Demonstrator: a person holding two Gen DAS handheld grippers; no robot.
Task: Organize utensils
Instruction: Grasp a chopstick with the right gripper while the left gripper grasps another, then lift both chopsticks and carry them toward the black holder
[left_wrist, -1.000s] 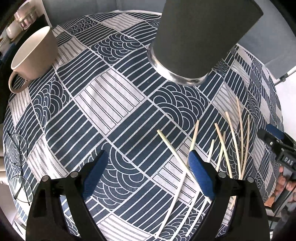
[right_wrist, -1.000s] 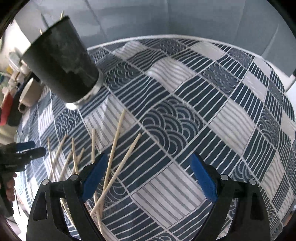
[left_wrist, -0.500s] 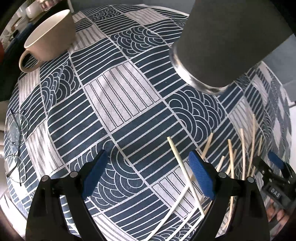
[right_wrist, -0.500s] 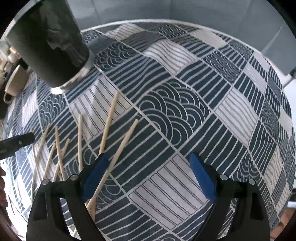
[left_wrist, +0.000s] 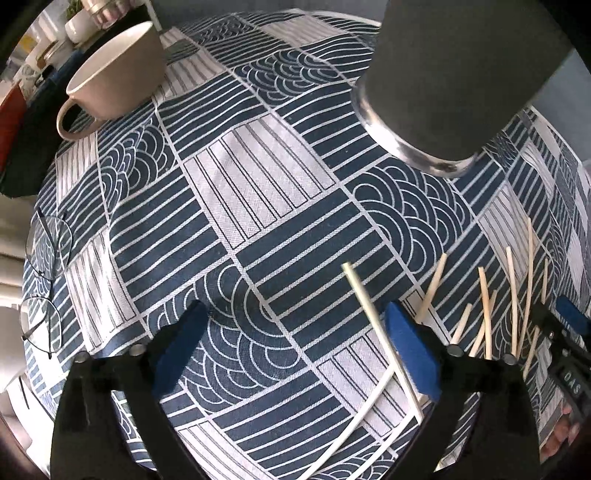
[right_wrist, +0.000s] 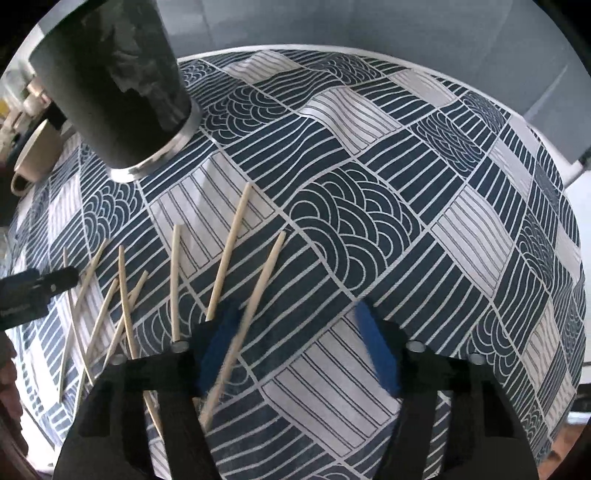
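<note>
The chopsticks (right_wrist: 229, 251) lay scattered in a loose fan on the patterned tablecloth (right_wrist: 369, 229), pale wooden sticks, some crossing each other, all on the surface in front of the dark cylindrical holder (right_wrist: 118, 85) with its shiny metal base. From my right tongs (right_wrist: 295, 347) I saw the jaws had just been closing in; one chopstick (right_wrist: 255, 302) ran right up along the left blue pad, blurred there, and I couldn't tell whether that pad was touching it. The other pad stood well clear, so nothing was pinched. My left tongs (left_wrist: 295, 350) hung wide apart over bare cloth, gripping nothing, with a pale white chopstick (left_wrist: 373, 325) passing just inside the right-hand pad and crossing a second white one near the bottom. The same holder (left_wrist: 454, 74) stood beyond, upright. Further off, a beige mug (left_wrist: 114, 70) sat near the far edge, and a pair of wire-rimmed glasses (left_wrist: 48, 284) lay at the surface's left side.
</note>
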